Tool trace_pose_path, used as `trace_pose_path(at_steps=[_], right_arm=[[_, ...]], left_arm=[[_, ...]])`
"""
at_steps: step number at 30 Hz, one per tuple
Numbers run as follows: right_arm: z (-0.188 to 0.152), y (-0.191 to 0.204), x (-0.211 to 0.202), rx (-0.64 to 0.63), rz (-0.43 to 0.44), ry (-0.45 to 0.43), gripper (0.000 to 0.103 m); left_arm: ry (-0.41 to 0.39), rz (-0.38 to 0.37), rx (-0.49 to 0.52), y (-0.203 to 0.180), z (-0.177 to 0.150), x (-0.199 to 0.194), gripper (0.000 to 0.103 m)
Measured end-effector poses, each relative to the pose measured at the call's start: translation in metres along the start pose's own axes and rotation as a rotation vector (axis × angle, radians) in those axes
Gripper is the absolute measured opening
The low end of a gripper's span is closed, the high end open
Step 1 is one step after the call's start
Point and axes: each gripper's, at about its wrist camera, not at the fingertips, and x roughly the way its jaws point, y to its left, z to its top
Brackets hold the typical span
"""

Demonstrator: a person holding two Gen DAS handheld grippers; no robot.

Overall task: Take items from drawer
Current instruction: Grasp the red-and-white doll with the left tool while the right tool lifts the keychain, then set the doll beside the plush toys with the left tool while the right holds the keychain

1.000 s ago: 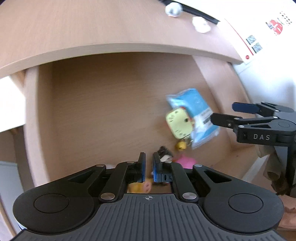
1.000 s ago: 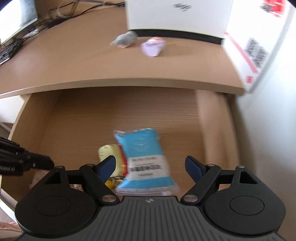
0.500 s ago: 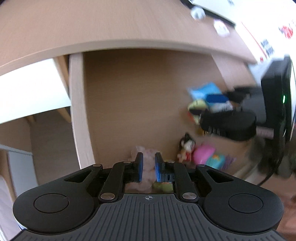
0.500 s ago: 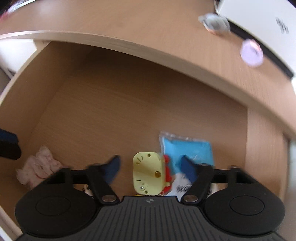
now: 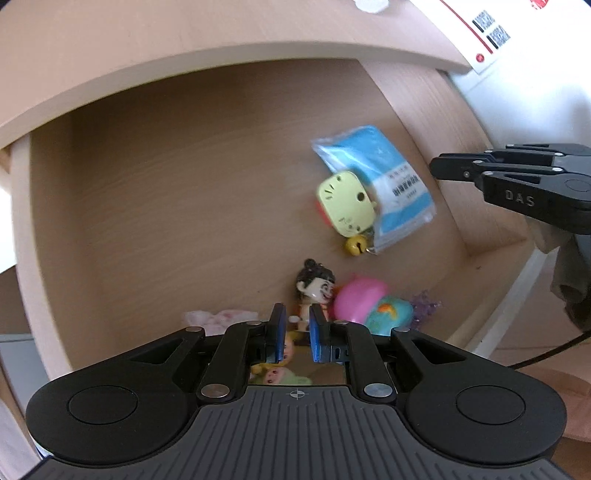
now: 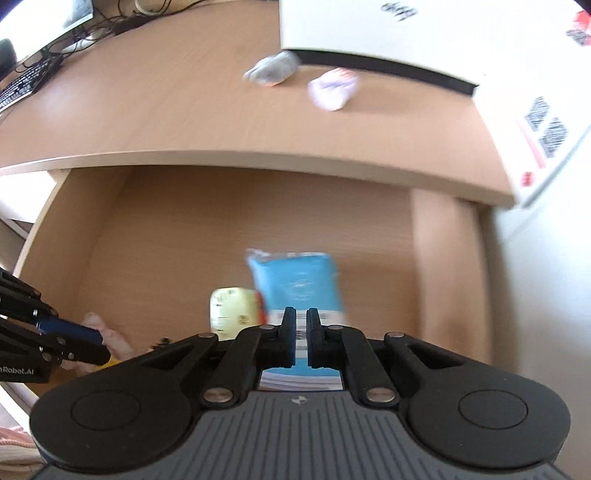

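Left wrist view is showing the open drawer (image 5: 184,192) holding a blue packet (image 5: 373,177) at two o'clock, yellow toy (image 5: 345,205) beside it, doll (image 5: 314,291) and pink toy (image 5: 360,299) at six. Left gripper (image 5: 295,332) and right gripper (image 6: 301,338) are both hovering clenched, empty.

A home office or study corner: a wooden desk (image 6: 155,110) carries a keyboard (image 6: 22,83), a monitor (image 6: 79,14) and tangled cables (image 6: 122,22), while its open drawer (image 5: 166,206) holds small toys (image 5: 354,299).

The open wooden drawer (image 5: 147,192) holds a blue packet (image 5: 373,173), small toys (image 5: 354,299) and a yellow tag (image 5: 345,203).
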Motion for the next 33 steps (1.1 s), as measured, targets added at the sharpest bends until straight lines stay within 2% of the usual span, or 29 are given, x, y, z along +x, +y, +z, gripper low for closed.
trace_pose_path(at_steps=[3,5,6,7,9,14,17,20,23,28,29,30,31,33], right_arm=[[-0.009,-0.003,-0.003,-0.001,0.04,0.021,0.007],[-0.008,-0.002,0.005,0.0,0.089,0.052,0.012],[-0.007,0.004,0.01,-0.007,0.11,0.067,0.021],[-0.006,0.011,0.016,-0.021,0.125,0.078,0.034],[-0.002,0.027,0.029,-0.062,0.127,0.09,0.049],[0.012,0.053,0.073,-0.129,0.033,0.196,0.05],[0.012,0.058,0.082,-0.149,0.001,0.216,0.042],[0.012,0.055,0.055,-0.138,0.002,0.138,0.042],[0.012,0.04,0.017,-0.069,0.033,0.065,0.042],[0.008,0.015,-0.029,0.023,0.021,-0.022,0.042],[0.006,0.011,-0.034,0.036,0.018,-0.029,0.042],[0.004,0.008,-0.039,0.045,0.013,-0.036,0.042],[0.001,0.005,-0.043,0.052,0.009,-0.042,0.042],[-0.005,0.007,-0.043,0.066,0.003,-0.048,0.042]], left_arm=[[-0.004,0.008,-0.026,0.002,-0.003,0.002,0.015],[-0.013,0.016,-0.049,0.006,-0.006,-0.003,0.015],[-0.018,0.019,-0.06,0.008,-0.007,-0.006,0.015],[-0.024,0.023,-0.072,0.011,-0.008,-0.008,0.015],[-0.039,0.032,-0.097,0.017,-0.012,-0.015,0.015],[-0.06,0.018,-0.096,0.021,-0.018,-0.025,0.015],[-0.051,-0.013,-0.079,0.017,-0.016,-0.022,0.015],[-0.034,-0.042,-0.066,0.008,-0.006,-0.011,0.015],[0.007,-0.026,-0.044,-0.003,0.006,0.011,0.015],[0.075,-0.004,0.018,-0.021,0.016,0.041,0.015],[0.079,0.019,0.022,-0.022,0.017,0.045,0.016],[0.09,0.038,0.019,-0.022,0.018,0.049,0.025],[0.099,0.049,0.014,-0.021,0.018,0.052,0.029],[0.106,0.06,0.005,-0.022,0.018,0.058,0.029]])
